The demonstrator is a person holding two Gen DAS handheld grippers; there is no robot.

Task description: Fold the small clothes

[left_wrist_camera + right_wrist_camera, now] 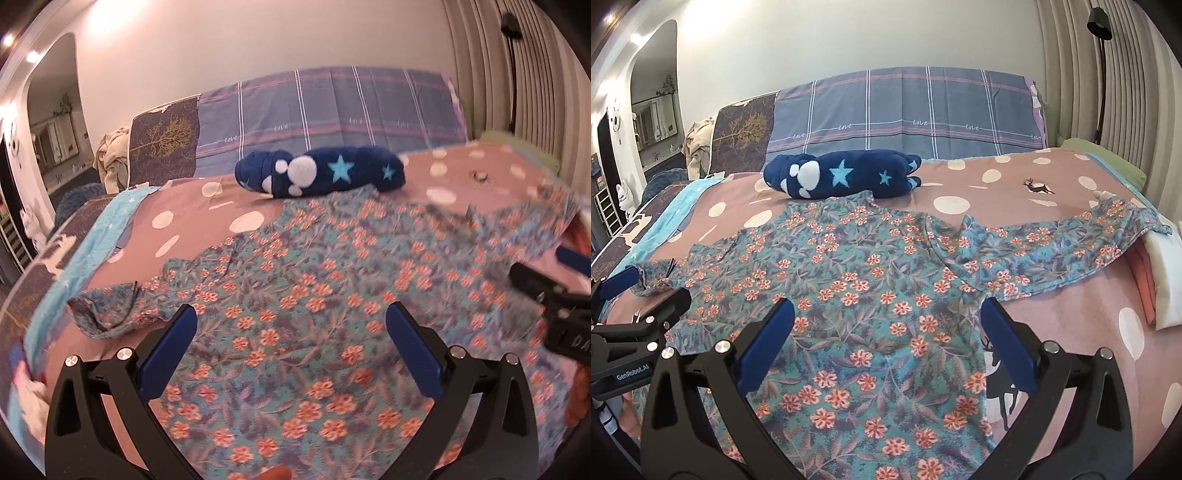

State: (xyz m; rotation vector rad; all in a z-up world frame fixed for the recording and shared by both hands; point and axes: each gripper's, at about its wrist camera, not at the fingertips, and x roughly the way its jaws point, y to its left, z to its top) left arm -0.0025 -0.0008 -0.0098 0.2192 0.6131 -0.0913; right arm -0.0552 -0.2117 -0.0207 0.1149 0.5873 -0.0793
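A small long-sleeved floral shirt [871, 295], teal with orange flowers, lies spread flat on the pink dotted bedspread [1052, 332]. Its right sleeve [1071, 243] stretches out to the right; its left sleeve [110, 314] ends crumpled at the left. It also fills the left wrist view [314, 314]. My left gripper [290, 314] is open and empty over the shirt's lower left part. My right gripper [886, 310] is open and empty over the shirt's lower right part. Each gripper shows at the edge of the other's view: the right one [546, 291], the left one [631, 295].
A rolled navy blanket with stars [842, 173] lies just beyond the shirt's collar. Folded pink and white clothes [1160, 280] are stacked at the right bed edge. Pillows [905, 110] lean against the wall; a floor lamp [1100, 22] stands at the right.
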